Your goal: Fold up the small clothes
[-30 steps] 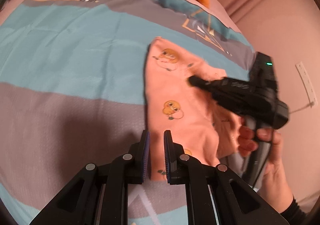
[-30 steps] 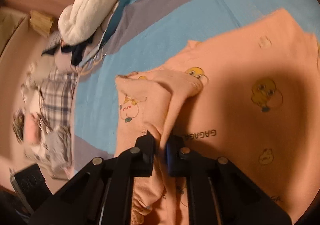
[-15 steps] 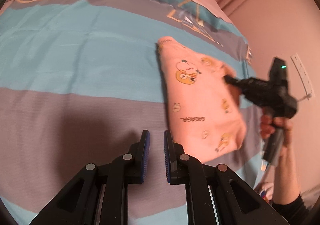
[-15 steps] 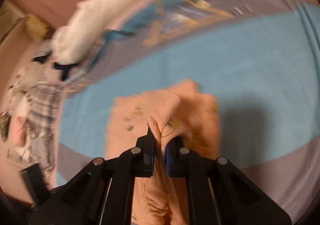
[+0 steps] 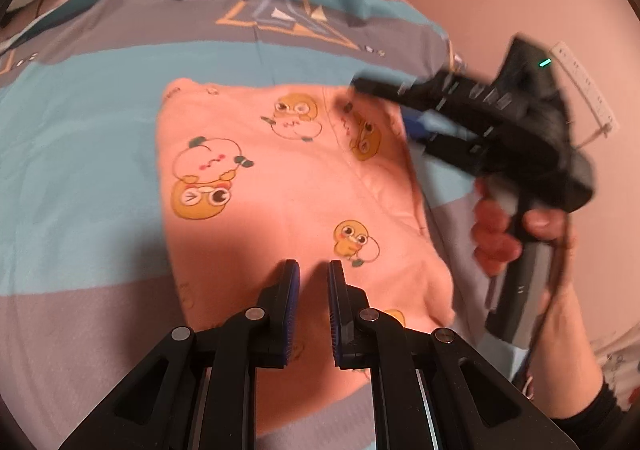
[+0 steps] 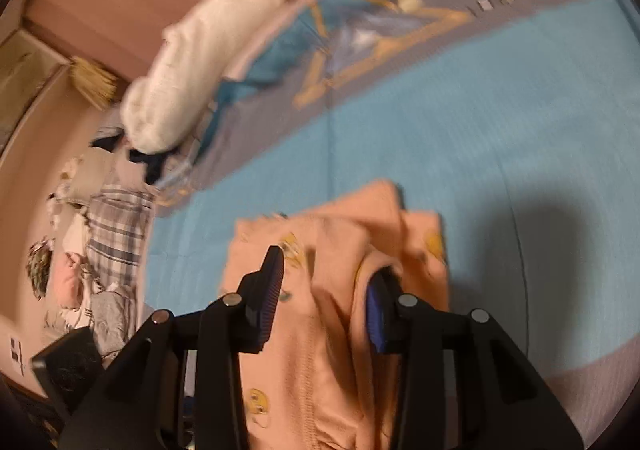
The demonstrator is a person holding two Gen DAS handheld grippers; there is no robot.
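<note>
Beyond folded pink garment (image 5: 288, 186) edges, bedspread (image 5: 80, 130) lies bare.

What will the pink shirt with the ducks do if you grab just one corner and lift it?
The pink duck-print shirt would probably droop and unfold: it lies soft and creased on the striped bedspread. It looks thin, so likely light. A fold bunches limply between the right gripper jaws, which have just been opening, so it may slip free.
</note>
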